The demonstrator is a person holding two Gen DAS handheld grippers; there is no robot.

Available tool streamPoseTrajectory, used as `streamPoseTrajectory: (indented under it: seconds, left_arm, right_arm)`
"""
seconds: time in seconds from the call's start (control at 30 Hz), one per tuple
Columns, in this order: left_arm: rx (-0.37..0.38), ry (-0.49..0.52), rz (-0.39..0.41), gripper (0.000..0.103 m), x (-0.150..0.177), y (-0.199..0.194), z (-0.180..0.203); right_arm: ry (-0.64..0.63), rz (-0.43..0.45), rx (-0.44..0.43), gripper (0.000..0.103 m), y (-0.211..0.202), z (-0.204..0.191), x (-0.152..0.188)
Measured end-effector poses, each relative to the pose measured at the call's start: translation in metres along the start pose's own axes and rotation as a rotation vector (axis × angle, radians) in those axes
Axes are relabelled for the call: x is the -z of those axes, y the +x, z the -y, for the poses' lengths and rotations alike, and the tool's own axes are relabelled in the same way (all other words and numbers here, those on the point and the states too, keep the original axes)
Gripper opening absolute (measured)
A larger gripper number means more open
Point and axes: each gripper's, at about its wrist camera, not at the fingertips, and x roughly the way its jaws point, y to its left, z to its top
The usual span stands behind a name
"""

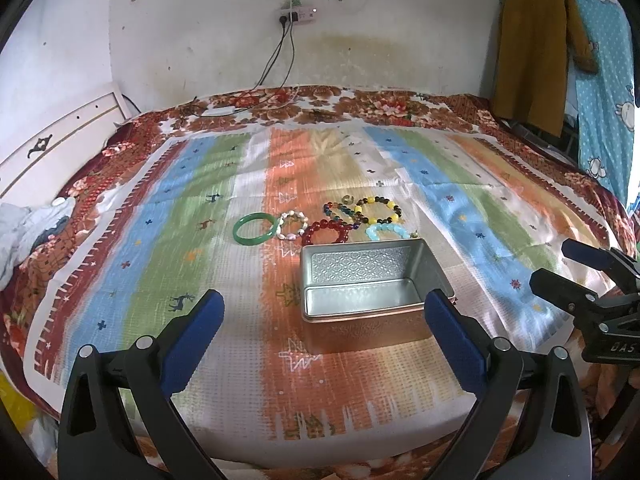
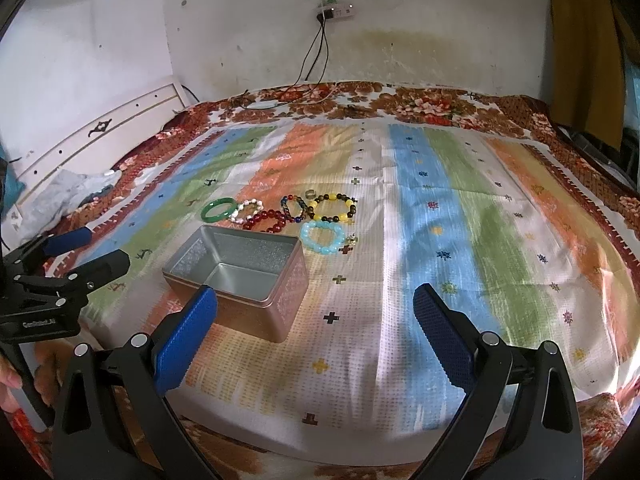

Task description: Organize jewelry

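Note:
An open, empty metal tin (image 1: 362, 292) (image 2: 240, 276) sits on the striped cloth (image 1: 240, 264) (image 2: 420, 240). Behind it lie several bracelets: a green bangle (image 1: 255, 229) (image 2: 219, 208), a white bead bracelet (image 1: 293, 227) (image 2: 248, 211), a dark red one (image 1: 326, 232) (image 2: 269, 221), a multicoloured one (image 1: 340, 212) (image 2: 295, 207), a yellow-and-dark one (image 1: 378, 210) (image 2: 334, 208) and a pale blue one (image 1: 387, 232) (image 2: 323, 237). A small ring (image 1: 346, 199) (image 2: 311, 194) lies beyond them. My left gripper (image 1: 324, 308) (image 2: 86, 250) stands open in front of the tin. My right gripper (image 2: 316, 312) (image 1: 556, 264), also open and holding nothing, hovers right of the tin.
The cloth covers a bed with a floral blanket (image 1: 360, 106). A white headboard (image 1: 60, 140) and crumpled grey fabric (image 1: 24, 232) are at the left. Cables hang from a wall socket (image 1: 296, 12) onto the bed. Clothes (image 1: 532, 48) hang at the right.

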Motion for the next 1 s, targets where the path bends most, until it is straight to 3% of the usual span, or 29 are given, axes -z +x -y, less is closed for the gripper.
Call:
streamPoseTrajectory:
  seconds: [0.57, 0.8, 1.0]
  left_arm:
    - [-0.006, -0.032, -0.020, 0.098, -0.004, 0.007, -0.006]
    - [0.019, -0.090, -0.040, 0.098, -0.013, 0.015, -0.017]
    - [0.004, -0.055, -0.047, 0.098, -0.020, 0.022, -0.011]
  right_arm:
    - [0.035, -0.038, -0.015, 0.099, 0.011, 0.007, -0.009]
    - [0.035, -0.041, -0.002, 0.099, 0.020, 0.006, -0.016]
    - [0.028, -0.038, -0.005, 0.099, 0.026, 0.004, -0.023]
